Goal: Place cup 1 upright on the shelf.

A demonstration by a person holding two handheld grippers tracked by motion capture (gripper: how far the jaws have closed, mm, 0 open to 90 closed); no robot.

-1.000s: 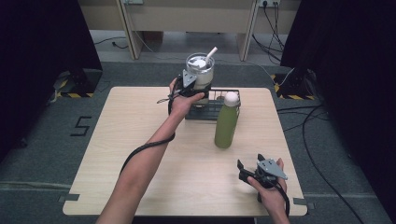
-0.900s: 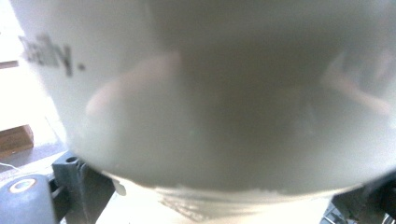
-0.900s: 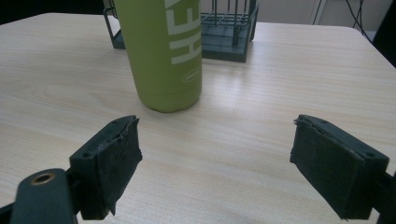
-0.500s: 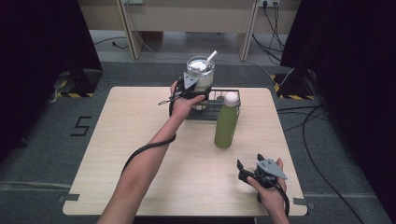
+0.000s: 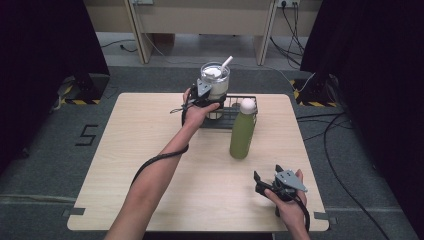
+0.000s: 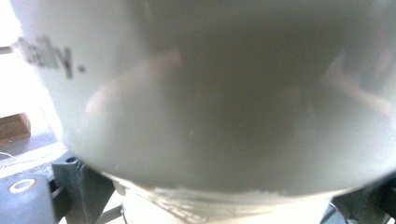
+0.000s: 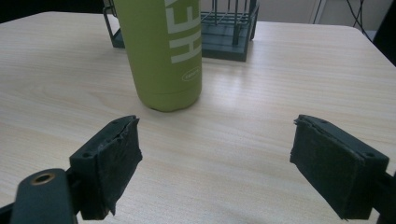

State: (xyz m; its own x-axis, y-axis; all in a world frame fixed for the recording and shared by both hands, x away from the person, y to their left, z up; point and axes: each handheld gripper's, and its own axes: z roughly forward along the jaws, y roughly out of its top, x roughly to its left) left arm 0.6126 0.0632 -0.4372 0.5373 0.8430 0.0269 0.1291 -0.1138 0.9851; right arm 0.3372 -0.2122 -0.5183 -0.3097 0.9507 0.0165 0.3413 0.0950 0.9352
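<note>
The left gripper (image 5: 209,96) is clamped on a clear plastic cup (image 5: 215,82) and holds it up over the left end of a dark wire basket (image 5: 239,118) at the far edge of the table (image 5: 150,150). The cup is round and smooth, wider at the rim than the base, with something pale inside and a white straw (image 5: 226,63) leaning out of the top to the right. In the left gripper view its glossy, cloudy wall (image 6: 201,93) sits right against the camera, blurred grey lettering on the upper left, and the black jaws show at both lower corners pressed to its sides.

A tall green bottle (image 5: 242,129) with a rounded white cap stands upright on the table just in front of the basket's right end. Its matt cylinder carries pale lettering in the right gripper view (image 7: 161,51).

The right gripper (image 5: 267,179) rests low near the table's near right corner, well apart from the bottle, jaws spread wide with nothing between them; its pads (image 7: 119,151) are flat, black and rough-edged. The table is pale wood with fine straight grain
</note>
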